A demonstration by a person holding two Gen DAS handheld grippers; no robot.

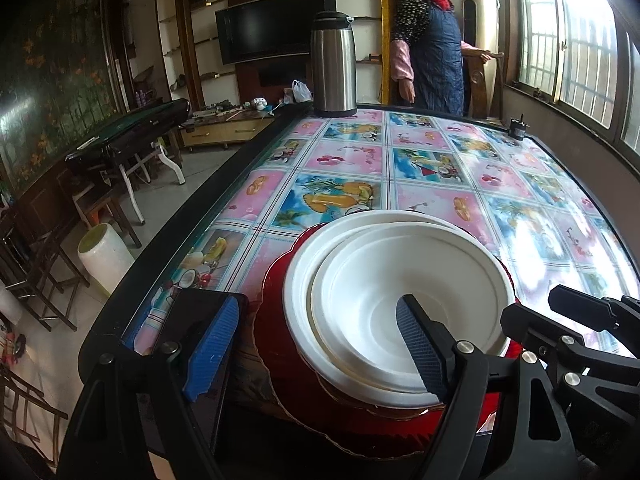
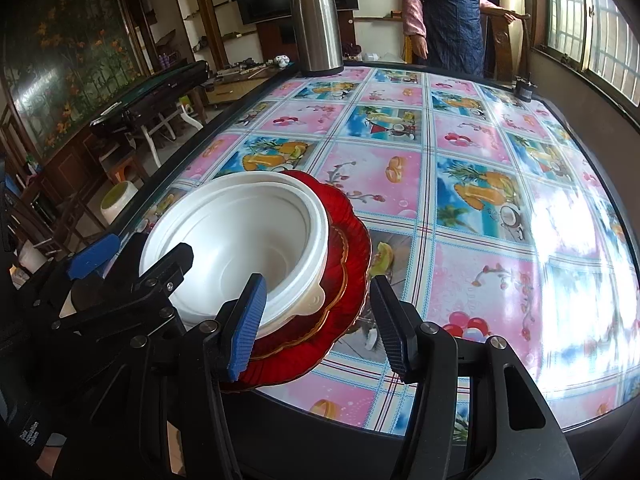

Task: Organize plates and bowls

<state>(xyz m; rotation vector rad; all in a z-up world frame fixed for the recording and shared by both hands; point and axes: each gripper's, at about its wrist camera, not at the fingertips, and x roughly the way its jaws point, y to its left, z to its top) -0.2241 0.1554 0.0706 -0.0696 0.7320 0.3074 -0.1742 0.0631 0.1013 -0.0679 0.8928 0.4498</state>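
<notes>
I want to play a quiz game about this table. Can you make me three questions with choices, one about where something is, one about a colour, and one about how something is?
1. Where is the metal flask?
A. at the table's far edge
B. on the floor
C. inside the bowls

2. What colour are the plates under the white bowls?
A. green
B. red
C. yellow

3. How are the bowls?
A. spread apart
B. upside down
C. stacked inside each other

Answers: 1 A, it stands at the far edge of the table. 2 B, red rims show around the bowls. 3 C, one white rim sits inside another.
</notes>
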